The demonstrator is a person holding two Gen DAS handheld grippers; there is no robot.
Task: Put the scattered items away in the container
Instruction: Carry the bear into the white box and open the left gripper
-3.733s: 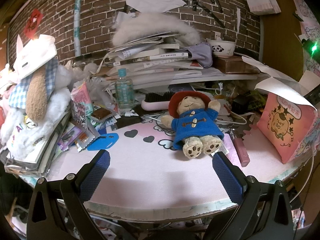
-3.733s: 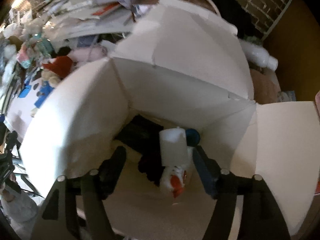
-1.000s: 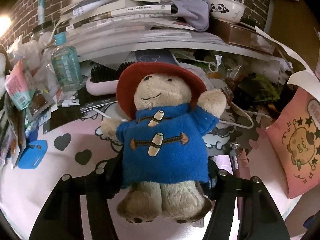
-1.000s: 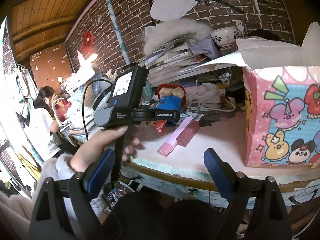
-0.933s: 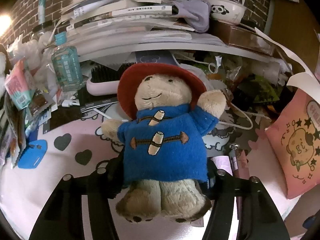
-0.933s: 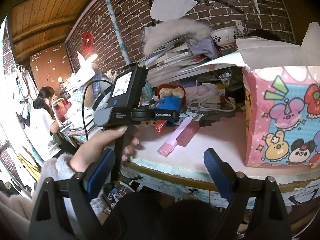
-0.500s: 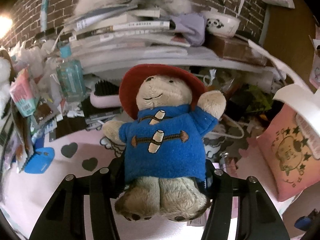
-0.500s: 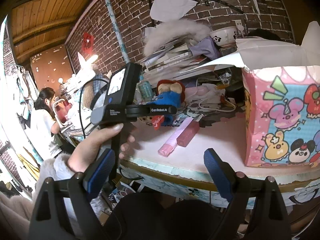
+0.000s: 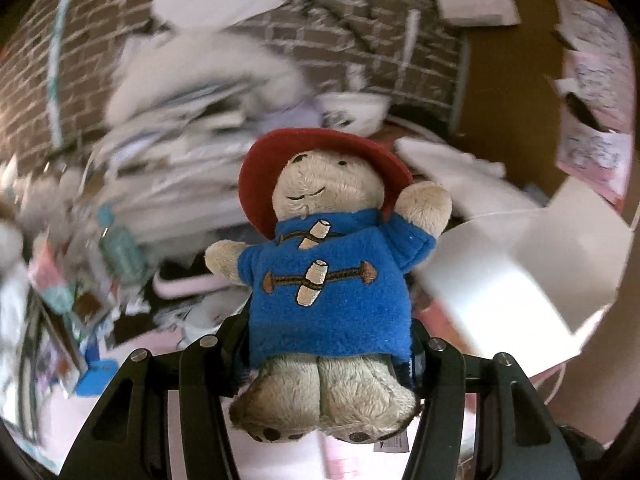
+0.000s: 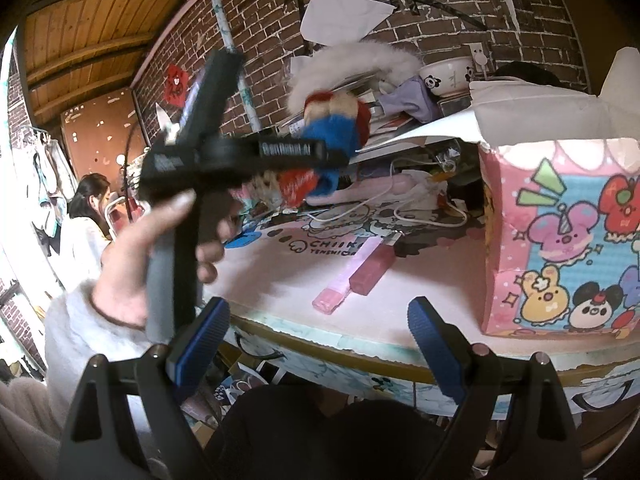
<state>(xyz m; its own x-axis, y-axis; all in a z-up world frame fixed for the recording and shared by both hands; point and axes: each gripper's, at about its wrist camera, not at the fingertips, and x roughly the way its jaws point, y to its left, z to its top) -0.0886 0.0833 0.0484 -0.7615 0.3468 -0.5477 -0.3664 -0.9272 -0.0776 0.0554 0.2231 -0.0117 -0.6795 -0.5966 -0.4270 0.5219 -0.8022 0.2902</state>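
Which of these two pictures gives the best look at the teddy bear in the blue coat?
The left wrist view: the teddy bear fills the frame, sharp and face-on, clamped at its lower body in the left gripper. The right wrist view shows it small, blurred and side-on, lifted above the table.

left tool clamped — right tool agape

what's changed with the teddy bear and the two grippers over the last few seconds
The left gripper closed on the bear, its jaws just tightening further, and lifted it off the table toward the box. The right gripper, earlier over the box's opening, pulled back and has stayed open; the pink tubes have not moved.
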